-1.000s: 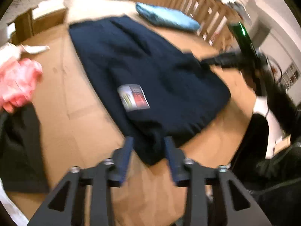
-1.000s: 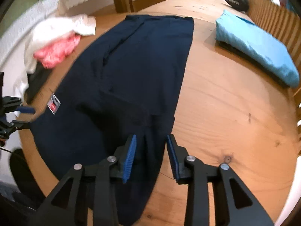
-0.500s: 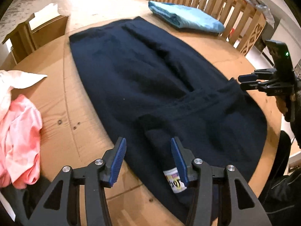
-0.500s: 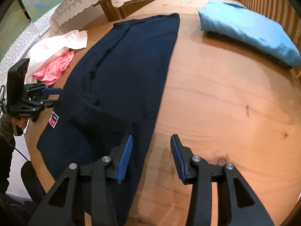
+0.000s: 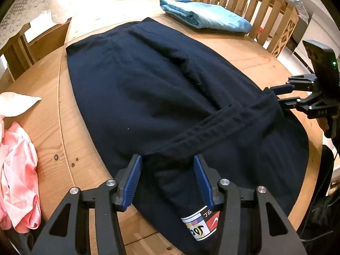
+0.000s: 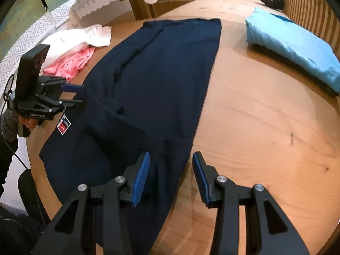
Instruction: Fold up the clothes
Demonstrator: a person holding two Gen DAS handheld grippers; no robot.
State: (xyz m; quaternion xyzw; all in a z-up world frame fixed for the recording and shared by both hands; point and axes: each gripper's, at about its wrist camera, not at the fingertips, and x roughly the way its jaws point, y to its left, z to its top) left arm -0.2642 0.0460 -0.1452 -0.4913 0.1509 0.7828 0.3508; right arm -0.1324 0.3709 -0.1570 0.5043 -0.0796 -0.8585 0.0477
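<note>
navy garment (image 5: 170, 97) flat on counter (image 6: 265, 116) | left hand-held gripper (image 5: 167, 176) agape, right hand-held gripper (image 6: 171, 174) closing, both straddling cloth, apparently ungripped | risk: single-layer pinch skews fold

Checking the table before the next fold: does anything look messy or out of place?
Yes. A pink garment and a white cloth lie crumpled in a heap at the table edge, unlike the folded light blue garment. The navy garment has a raised ridge across it.
</note>
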